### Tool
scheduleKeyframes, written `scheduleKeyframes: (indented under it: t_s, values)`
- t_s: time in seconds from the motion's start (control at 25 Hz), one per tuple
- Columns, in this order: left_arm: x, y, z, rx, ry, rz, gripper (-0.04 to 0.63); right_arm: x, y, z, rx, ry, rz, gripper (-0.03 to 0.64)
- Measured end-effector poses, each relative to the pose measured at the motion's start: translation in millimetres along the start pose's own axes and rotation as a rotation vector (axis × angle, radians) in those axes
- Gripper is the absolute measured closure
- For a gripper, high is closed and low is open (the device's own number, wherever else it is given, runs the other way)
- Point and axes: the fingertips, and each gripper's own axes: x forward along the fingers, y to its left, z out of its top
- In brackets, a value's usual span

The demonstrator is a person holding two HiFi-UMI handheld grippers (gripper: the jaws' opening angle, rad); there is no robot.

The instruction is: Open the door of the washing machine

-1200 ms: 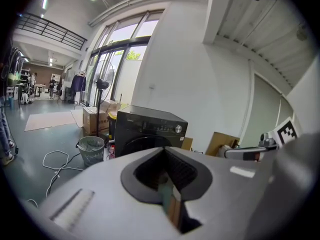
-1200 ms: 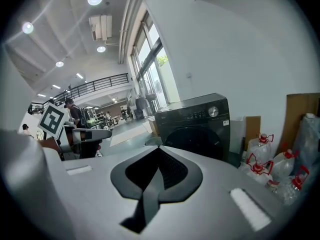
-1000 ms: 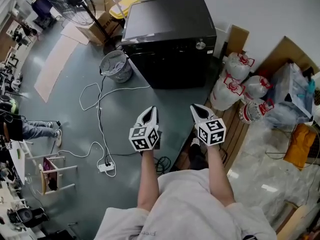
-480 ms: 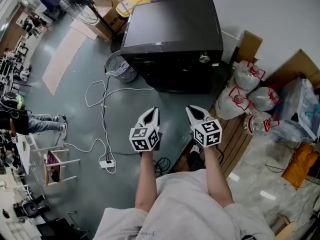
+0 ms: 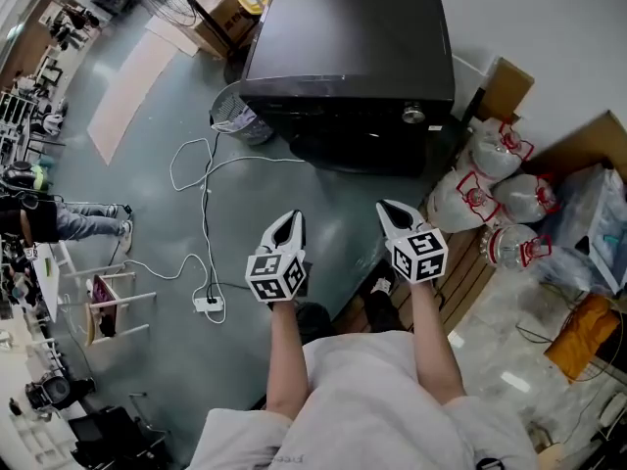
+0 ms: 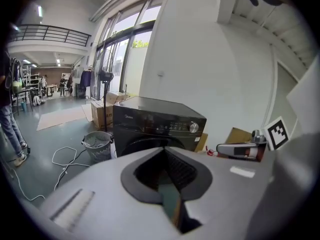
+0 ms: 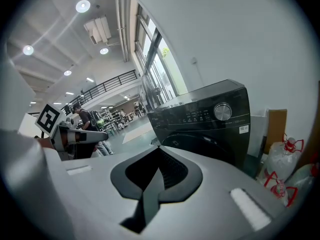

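Grey floor (image 5: 137, 213) runs up to the black washing machine (image 5: 348, 57) by the wall, its door (image 7: 210, 143) shut; left tool (image 5: 287, 221) and right tool (image 5: 390, 211) hover well short, jaws together, empty; approach step; next, probably, reaching the door's edge to pull.

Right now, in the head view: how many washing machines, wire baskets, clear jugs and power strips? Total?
Washing machine: 1
Wire basket: 1
Clear jugs: 4
Power strip: 1
Total: 7
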Motion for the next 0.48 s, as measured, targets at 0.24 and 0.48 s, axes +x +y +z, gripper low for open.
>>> scheduleKeyframes:
  t_s: [0.24, 0.48]
  values:
    - [3, 13, -3, -0.035, -0.008, -0.004, 0.538, 22, 10, 5, -0.055, 0.035, 0.007, 0.617]
    - [24, 49, -3, -0.027, -0.013, -0.052, 0.538, 61, 19, 16, -0.156, 0.069, -0.030, 0.617]
